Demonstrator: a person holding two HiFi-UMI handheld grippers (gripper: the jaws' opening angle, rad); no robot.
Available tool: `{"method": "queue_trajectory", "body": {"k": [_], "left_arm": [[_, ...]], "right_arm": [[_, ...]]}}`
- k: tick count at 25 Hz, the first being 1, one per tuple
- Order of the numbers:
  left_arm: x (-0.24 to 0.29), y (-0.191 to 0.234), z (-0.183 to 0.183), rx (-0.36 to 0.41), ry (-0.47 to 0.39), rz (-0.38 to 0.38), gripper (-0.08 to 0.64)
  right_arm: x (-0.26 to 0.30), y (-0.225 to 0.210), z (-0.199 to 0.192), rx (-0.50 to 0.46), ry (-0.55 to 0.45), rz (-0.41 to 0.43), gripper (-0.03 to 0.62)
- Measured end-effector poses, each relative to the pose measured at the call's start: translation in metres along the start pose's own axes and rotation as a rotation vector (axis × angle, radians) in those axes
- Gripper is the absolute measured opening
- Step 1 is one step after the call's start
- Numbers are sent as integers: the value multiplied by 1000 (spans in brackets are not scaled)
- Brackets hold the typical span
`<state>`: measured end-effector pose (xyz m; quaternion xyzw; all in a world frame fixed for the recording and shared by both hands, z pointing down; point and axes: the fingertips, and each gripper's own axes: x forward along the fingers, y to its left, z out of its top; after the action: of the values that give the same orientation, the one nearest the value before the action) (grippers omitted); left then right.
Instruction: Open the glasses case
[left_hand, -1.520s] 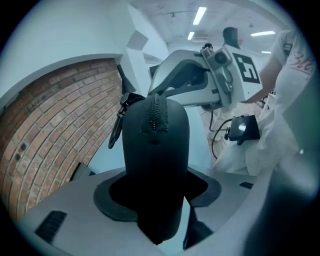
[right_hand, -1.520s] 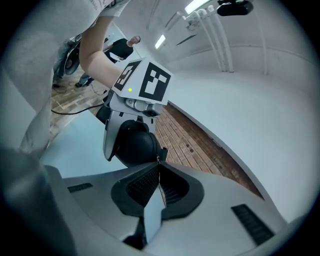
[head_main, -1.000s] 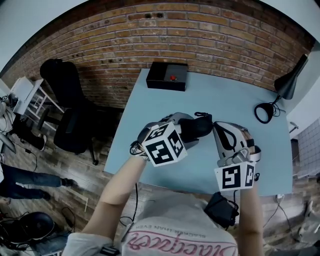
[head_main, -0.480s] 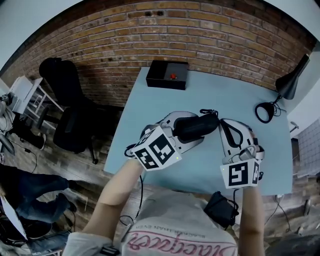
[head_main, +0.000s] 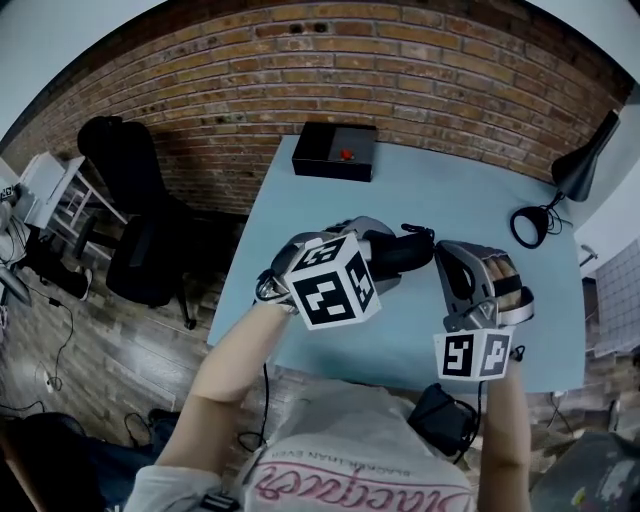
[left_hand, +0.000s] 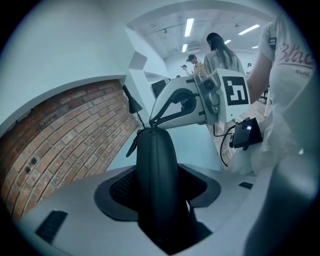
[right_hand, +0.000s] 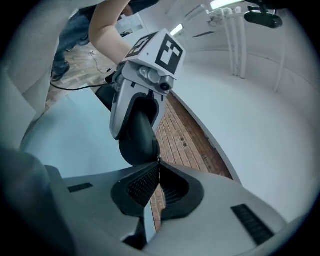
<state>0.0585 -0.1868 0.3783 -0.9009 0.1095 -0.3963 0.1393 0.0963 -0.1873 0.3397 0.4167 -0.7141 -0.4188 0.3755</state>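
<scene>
My left tool (left_hand: 157, 189) clamps the stiff, light black zip-up glasses case (left_hand: 156, 150) mid-body; my right tool (right_hand: 156, 167), jaws together, meets its zip end

I read the glasses case (left_hand: 157, 165) as smooth, matt black, like moulded leatherette. The pads (left_hand: 119, 189) of the left gripper (left_hand: 158, 194) look like ribbed black rubber, set in smooth, matt grey plastic shells. The table (head_main: 450, 190) is a smooth, matt pale-blue top. The wall (head_main: 400, 60) is rough brick, and the floor (head_main: 120, 330) is wood planks.
</scene>
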Motion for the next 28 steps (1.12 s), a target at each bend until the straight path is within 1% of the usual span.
{"method": "queue_trajectory", "body": {"k": [4,7,11,13,15,16,19,23,27,28], "left_arm": [[5,4,-7,42,116,-33,250],[8,8,-12,89,195,-22,250],[10,7,-18,110,240,-16,250],[9,6,-20,101,243,-20,252],[9,5,-20,84,224,-26,253],[8,4,-19,69,202,-28,255],[8,2,-18,-13,106,-45,258],[11,0,-17,-118,0,-56,261],[12,-4,-15,-208,-101,-75,264],[12,-5,-15,-227,-125,-79,264]], "right_arm": [[5,6,2,-119,21,19,20],[11,12,3,-230,47,27,20],[15,18,3,-360,75,22,20],[15,19,5,-375,74,18,20],[13,18,8,-337,63,9,20],[12,16,9,-299,54,3,20],[12,11,11,-134,28,12,20],[13,8,11,27,6,20,20],[8,0,13,264,-49,18,20],[6,-3,12,308,-58,15,20]]}}
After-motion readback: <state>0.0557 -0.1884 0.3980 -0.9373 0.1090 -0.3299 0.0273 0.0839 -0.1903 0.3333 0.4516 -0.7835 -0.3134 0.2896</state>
